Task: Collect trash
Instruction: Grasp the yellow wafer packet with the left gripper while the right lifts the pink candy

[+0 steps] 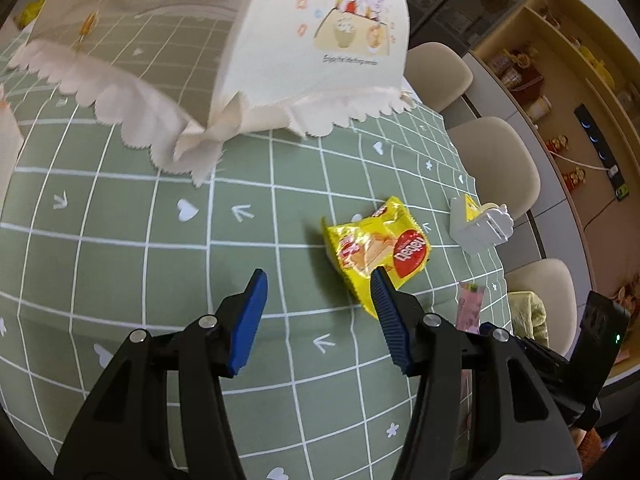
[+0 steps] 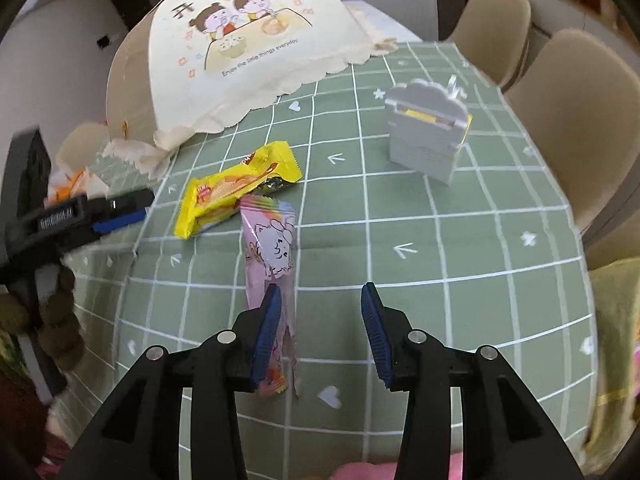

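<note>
A yellow snack wrapper [image 1: 376,244] lies on the green checked tablecloth [image 1: 120,248], just ahead of my left gripper's right finger. My left gripper [image 1: 319,274] is open above the cloth with nothing between its fingers. In the right wrist view the yellow wrapper [image 2: 236,188] lies beside a long pink wrapper [image 2: 270,248]. My right gripper [image 2: 321,289] is open over the near end of the pink wrapper, which lies flat on the cloth under and beside the left finger. The pink wrapper [image 1: 471,304] also shows past my left gripper's right finger. The left gripper [image 2: 120,212] reaches in from the left.
A cream fabric food cover [image 1: 280,40] with cartoon print [image 2: 240,40] stands at the far side of the table. A white napkin holder [image 2: 428,128] stands right of the wrappers. Beige chairs [image 1: 492,160] line the table edge. A yellow-green cloth [image 2: 616,320] hangs at the right.
</note>
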{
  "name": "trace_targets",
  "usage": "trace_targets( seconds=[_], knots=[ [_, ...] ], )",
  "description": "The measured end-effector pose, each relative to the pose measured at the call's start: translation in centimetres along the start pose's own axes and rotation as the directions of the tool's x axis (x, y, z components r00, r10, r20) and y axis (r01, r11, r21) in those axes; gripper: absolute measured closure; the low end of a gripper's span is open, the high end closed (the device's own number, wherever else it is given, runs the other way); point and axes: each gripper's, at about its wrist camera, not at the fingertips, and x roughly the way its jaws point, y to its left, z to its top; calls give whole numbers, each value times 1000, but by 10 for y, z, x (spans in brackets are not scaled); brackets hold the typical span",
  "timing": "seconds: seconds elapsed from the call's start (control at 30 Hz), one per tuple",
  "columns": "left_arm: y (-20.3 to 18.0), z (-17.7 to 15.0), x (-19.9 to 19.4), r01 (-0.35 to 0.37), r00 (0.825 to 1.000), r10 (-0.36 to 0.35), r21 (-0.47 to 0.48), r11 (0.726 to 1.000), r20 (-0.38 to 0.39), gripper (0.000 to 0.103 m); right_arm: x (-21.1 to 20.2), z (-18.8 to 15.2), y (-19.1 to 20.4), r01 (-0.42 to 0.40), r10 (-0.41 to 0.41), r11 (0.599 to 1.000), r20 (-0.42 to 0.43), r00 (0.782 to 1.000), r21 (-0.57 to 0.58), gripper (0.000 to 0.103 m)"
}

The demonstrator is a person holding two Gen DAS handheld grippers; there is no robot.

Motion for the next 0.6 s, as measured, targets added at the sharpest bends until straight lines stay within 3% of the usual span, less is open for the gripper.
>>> trace_targets(
  seconds=[0.1,0.2,0.27,0.4,0.53,0.6],
  knots=[
    [2,-2,2,-5,1000,5,-14,1000,-5,52,1,5,13,6,-6,998,11,1000,-56,63],
    [4,-2,2,-11,1000,11,-20,1000,-3,52,13,-1,33,125,-135,967,-32,990,-224,63],
    [5,-2,1,-13,1000,13,-27,1000,0,52,20,-10,38,128,-152,952,-65,986,-279,63],
    [7,-4,0,-12,1000,12,-37,999,-4,52,19,-27,32,70,-97,965,-96,991,-254,63],
    [8,-6,1,-11,1000,11,-39,999,-8,52,-5,-21,31,0,-1,981,-2,1000,-194,63],
    [9,-5,0,-12,1000,12,-45,999,-3,52,-3,-11,34,-40,41,985,1,999,-170,63]
  ],
)
